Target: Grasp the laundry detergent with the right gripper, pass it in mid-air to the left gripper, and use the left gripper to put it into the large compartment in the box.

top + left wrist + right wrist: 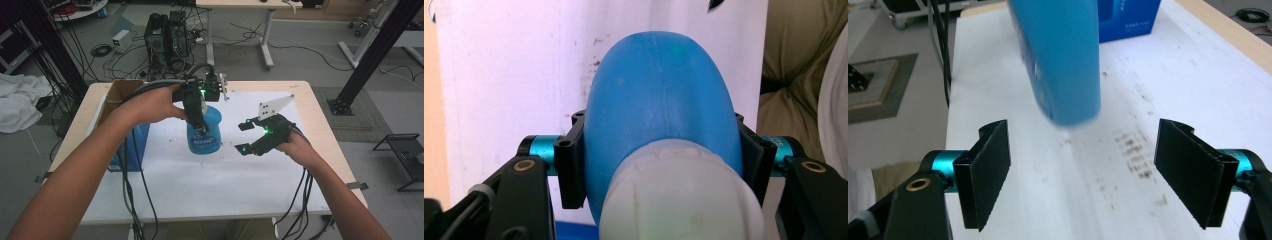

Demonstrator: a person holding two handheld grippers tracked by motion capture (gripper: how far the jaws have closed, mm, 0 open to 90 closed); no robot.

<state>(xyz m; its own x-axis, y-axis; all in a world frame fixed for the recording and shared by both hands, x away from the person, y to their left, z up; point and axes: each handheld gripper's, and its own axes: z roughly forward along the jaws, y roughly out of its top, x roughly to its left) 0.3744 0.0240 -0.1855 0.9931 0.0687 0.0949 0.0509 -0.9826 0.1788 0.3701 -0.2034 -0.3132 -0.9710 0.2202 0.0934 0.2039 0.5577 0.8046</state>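
A blue plastic bottle [205, 132] with a pale cap hangs above the white sheet [210, 175] on the table. My left gripper [200, 117] comes down from above and is shut on the bottle's upper body; in the left gripper view the bottle [659, 115] fills the gap between the pads [571, 170], its whitish cap [681, 195] nearest the camera. My right gripper [244, 137] stands open just right of the bottle, pointing left at it. In the right gripper view the bottle's base [1063, 60] floats beyond the spread pads [990, 170], untouched.
A blue box [131, 145] and an open cardboard box [117, 95] stand at the table's left edge. The white sheet carries dark smudges [1133, 150]. Cables trail off the front edge. Beyond the table are computer gear [167, 35], another desk and black frame posts.
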